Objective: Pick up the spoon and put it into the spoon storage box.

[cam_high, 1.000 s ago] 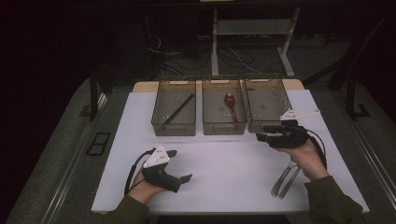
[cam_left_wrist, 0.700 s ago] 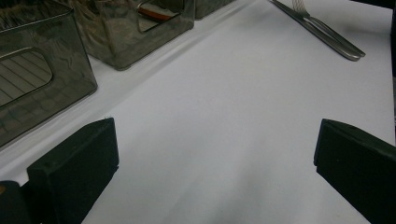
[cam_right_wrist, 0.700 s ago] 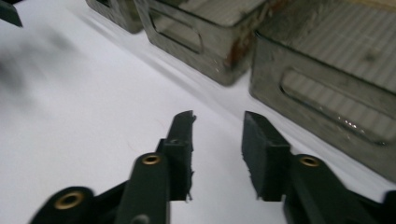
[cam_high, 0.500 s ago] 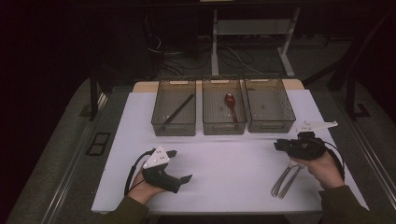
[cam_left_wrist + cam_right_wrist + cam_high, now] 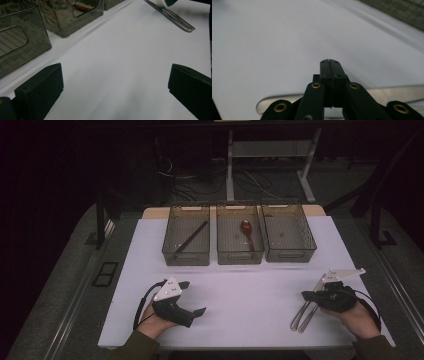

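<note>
A: What is the biggest thing here?

B: The white table (image 5: 250, 285). At its far edge three clear bins stand side by side: the left bin (image 5: 186, 236) holds a dark stick, the middle bin (image 5: 239, 236) a red spoon (image 5: 247, 232), and the right bin (image 5: 288, 234) looks empty.

A: And the metal pieces near the right corner?

B: That is the cutlery (image 5: 305, 312), two or three long steel pieces lying flat on the table and pointing toward the near edge. The upper ends sit under the right gripper, so I cannot tell which pieces they are.

A: How do the right gripper's jaws stand?

B: The right gripper (image 5: 329, 61) has its jaws pressed together with nothing between them. In its own view a steel handle (image 5: 372, 93) lies across the table beneath the jaws, blurred and cut off at the right edge. I cannot tell whether they touch it.

A: And the left one?

B: The left gripper (image 5: 115, 82) rests on the near left of the table with its jaws spread wide and nothing between them, only bare table. Its view catches the cutlery far off, cut off by the top edge.
</note>
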`<state>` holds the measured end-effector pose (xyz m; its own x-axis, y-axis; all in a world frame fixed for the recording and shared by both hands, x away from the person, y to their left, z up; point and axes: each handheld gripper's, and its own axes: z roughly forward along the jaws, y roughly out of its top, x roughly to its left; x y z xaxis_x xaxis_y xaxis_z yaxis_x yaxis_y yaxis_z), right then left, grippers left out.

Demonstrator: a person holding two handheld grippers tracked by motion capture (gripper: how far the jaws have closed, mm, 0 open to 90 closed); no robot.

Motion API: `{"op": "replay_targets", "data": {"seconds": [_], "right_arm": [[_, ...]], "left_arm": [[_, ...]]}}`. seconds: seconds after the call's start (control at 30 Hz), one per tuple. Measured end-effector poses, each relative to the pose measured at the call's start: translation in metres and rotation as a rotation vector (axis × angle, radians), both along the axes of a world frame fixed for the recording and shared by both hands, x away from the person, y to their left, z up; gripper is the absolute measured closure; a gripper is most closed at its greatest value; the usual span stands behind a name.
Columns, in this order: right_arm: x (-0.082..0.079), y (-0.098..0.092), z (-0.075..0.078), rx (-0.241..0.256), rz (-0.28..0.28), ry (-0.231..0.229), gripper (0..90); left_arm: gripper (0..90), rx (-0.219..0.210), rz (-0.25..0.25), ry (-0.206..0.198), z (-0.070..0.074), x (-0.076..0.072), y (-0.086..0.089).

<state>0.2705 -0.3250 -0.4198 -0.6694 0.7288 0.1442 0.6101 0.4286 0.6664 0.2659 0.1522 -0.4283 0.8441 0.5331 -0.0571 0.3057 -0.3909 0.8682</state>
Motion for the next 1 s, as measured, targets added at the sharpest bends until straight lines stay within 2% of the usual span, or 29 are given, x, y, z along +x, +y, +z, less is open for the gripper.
{"op": "replay_targets", "data": {"seconds": [0.27, 0.5, 0.67, 1.0], "right_arm": [[-0.018, 0.001, -0.008, -0.023, 0.042, 0.025, 89.9], [-0.026, 0.003, -0.015, -0.047, 0.063, 0.049, 89.9], [-0.027, 0.009, -0.020, -0.068, 0.081, 0.050, 89.9], [-0.022, 0.013, -0.021, -0.067, 0.083, 0.030, 90.0]], "left_arm": [[0.0, 0.005, -0.001, 0.001, 0.000, -0.001, -0.002], [0.0, 0.007, -0.002, 0.001, 0.000, -0.001, -0.001], [0.0, 0.005, -0.001, 0.000, 0.000, -0.001, -0.003], [0.0, 0.009, 0.000, 0.001, 0.000, -0.001, -0.003]]}}
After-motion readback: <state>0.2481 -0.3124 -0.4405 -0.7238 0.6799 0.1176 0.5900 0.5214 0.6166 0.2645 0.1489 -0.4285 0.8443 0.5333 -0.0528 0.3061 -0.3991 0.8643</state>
